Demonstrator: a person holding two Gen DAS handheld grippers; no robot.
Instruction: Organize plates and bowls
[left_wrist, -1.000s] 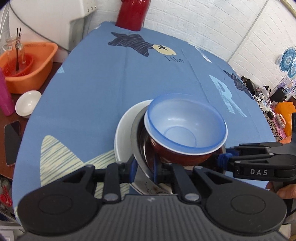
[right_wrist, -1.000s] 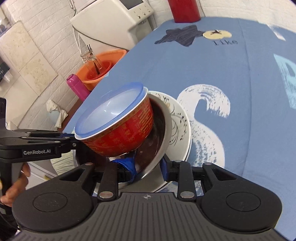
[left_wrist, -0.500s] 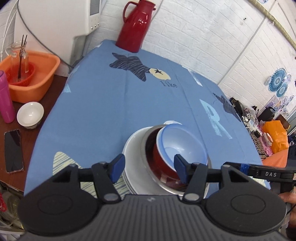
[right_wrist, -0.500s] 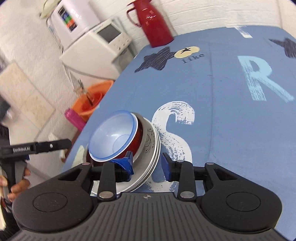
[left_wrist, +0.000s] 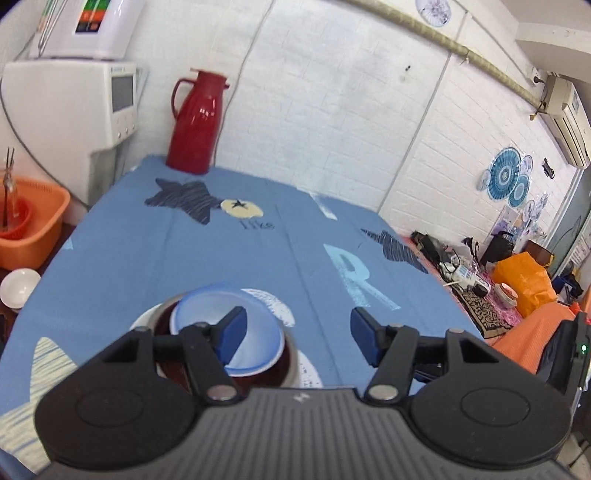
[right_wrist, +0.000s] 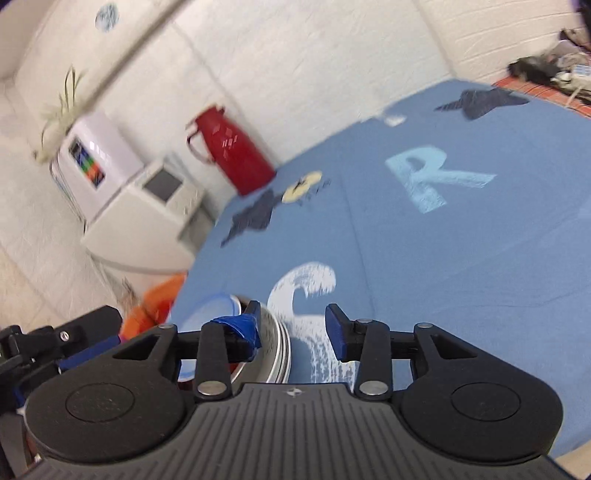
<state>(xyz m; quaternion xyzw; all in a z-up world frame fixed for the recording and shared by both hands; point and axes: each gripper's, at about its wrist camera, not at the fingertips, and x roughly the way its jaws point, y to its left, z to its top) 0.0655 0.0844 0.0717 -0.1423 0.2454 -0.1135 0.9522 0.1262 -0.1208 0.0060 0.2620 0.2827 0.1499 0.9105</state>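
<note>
Two views, both showing empty tongs. Through my left wrist camera, the left tongs (left_wrist: 295, 334) stand spread wide above the bench (left_wrist: 221, 251); the blue-lined red bowl (left_wrist: 255, 332) sits nested in a steel bowl (left_wrist: 290, 363) on a white plate (left_wrist: 142, 319), just under the left finger. Through my blurred right wrist camera, the right tongs (right_wrist: 293, 332) gape too, with that stack of plates (right_wrist: 282, 350) beneath their left finger.

Right wrist view motion-blurred; bowl stack (right_wrist: 275, 347) mostly hidden behind hand-held gripper (right_wrist: 293, 330) body.
</note>
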